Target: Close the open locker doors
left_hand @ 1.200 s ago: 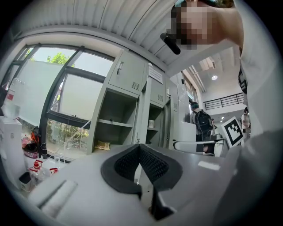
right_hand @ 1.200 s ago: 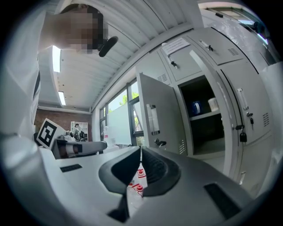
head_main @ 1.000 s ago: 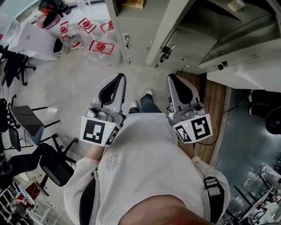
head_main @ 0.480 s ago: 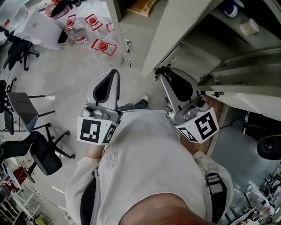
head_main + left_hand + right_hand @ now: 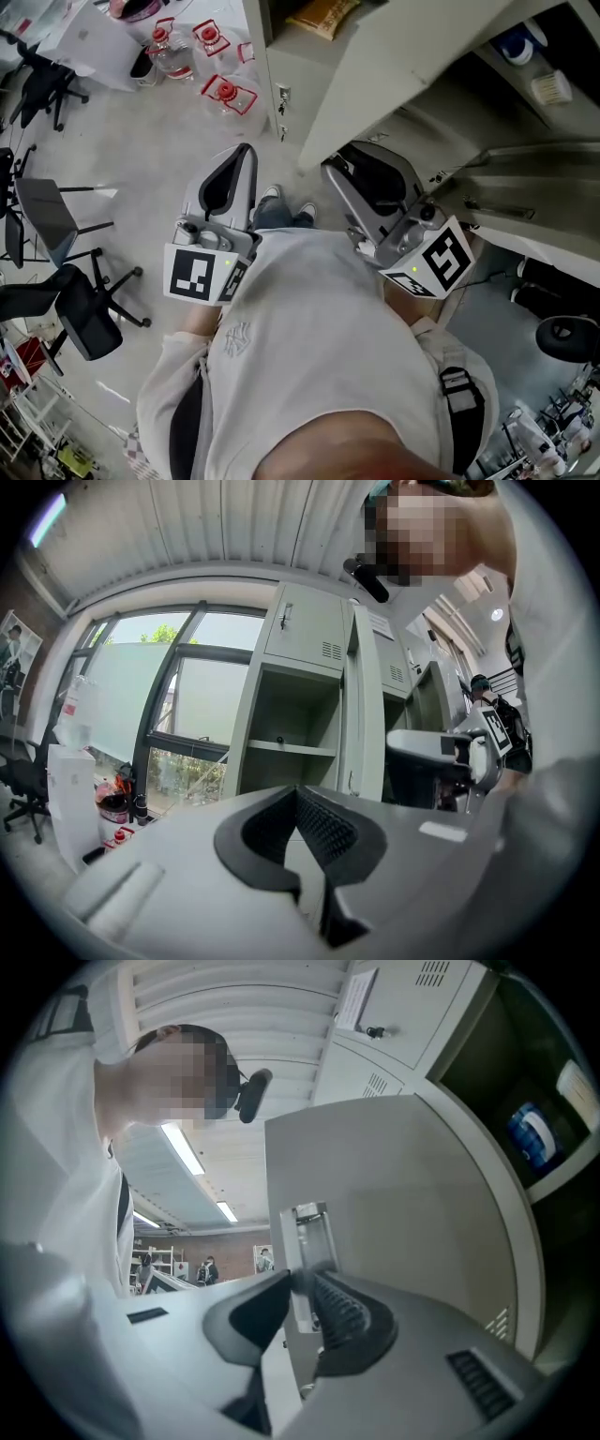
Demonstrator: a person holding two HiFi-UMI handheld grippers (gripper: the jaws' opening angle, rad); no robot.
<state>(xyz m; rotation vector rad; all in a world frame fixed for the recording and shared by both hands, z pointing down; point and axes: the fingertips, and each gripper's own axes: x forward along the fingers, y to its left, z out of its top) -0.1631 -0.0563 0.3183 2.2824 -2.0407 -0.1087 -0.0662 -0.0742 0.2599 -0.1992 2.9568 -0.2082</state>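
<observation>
Currently left gripper (image 5: 298, 791) jaws are pressed together, empty; right gripper (image 5: 296, 1281) jaws also together, tips at the open locker door (image 5: 403, 1213) edge.

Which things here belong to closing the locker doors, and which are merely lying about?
Job: open locker door, right gripper, left gripper.
Lying about: red-capped water jugs, office chairs, yellow bag on the shelf.

No word or number reads clearly. The white shirt (image 5: 300, 394) bears a small interlaced monogram (image 5: 238, 343) — its letters too faint to tell. A paper notice (image 5: 357, 997) on a locker door (image 5: 422, 1030) and the label on a blue packet (image 5: 531, 1138) carry print — too small to read.
</observation>
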